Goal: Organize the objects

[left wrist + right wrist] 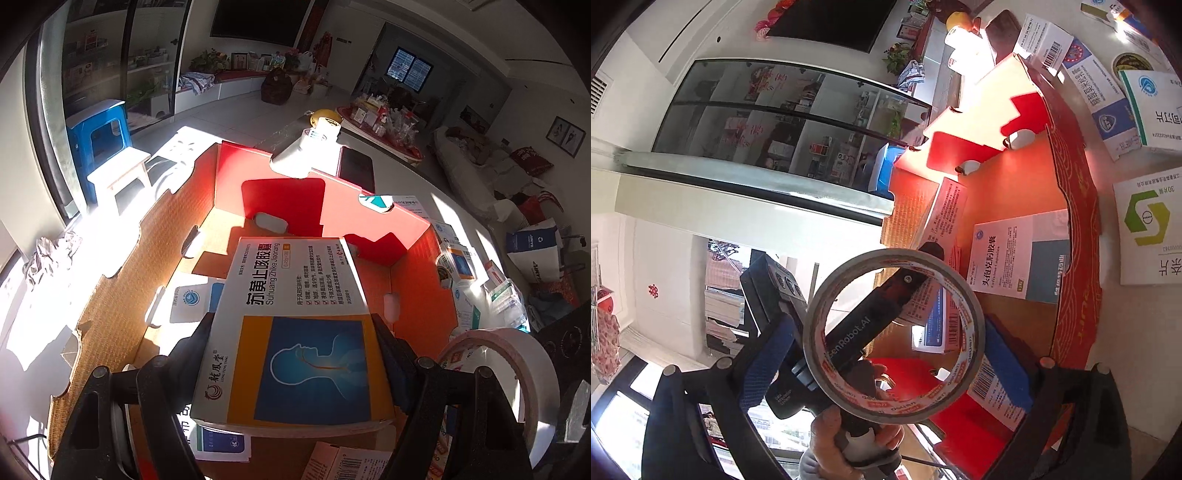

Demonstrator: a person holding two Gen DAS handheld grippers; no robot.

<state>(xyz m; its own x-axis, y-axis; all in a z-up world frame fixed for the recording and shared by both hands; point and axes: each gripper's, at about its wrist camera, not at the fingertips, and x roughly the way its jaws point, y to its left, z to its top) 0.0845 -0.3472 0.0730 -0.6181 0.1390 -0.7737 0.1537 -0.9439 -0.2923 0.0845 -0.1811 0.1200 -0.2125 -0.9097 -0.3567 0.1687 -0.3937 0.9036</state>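
My left gripper (293, 321) is shut on a white, orange and blue medicine box (295, 332), one pad pressing each long side. It hangs tilted over the open red cardboard box (417, 229). The right wrist view shows a roll of tape (894, 411) standing between the blue pads of my right gripper (890, 321), its hole facing the camera. The jaws stand wide and the pads (1008, 354) sit just off the roll's rim. The same tape roll (535, 369) shows at the left view's right edge. Through its ring I see the left gripper's black body (864, 332) and a hand (831, 435).
Inside the red box (1078, 206) lie several medicine boxes, among them a white and grey one (1015, 258). More boxes (1145, 229) lie on the table beyond its right wall. A phone (356, 170) and a white object (306, 151) sit behind it. A blue stool (99, 136) stands on the floor.
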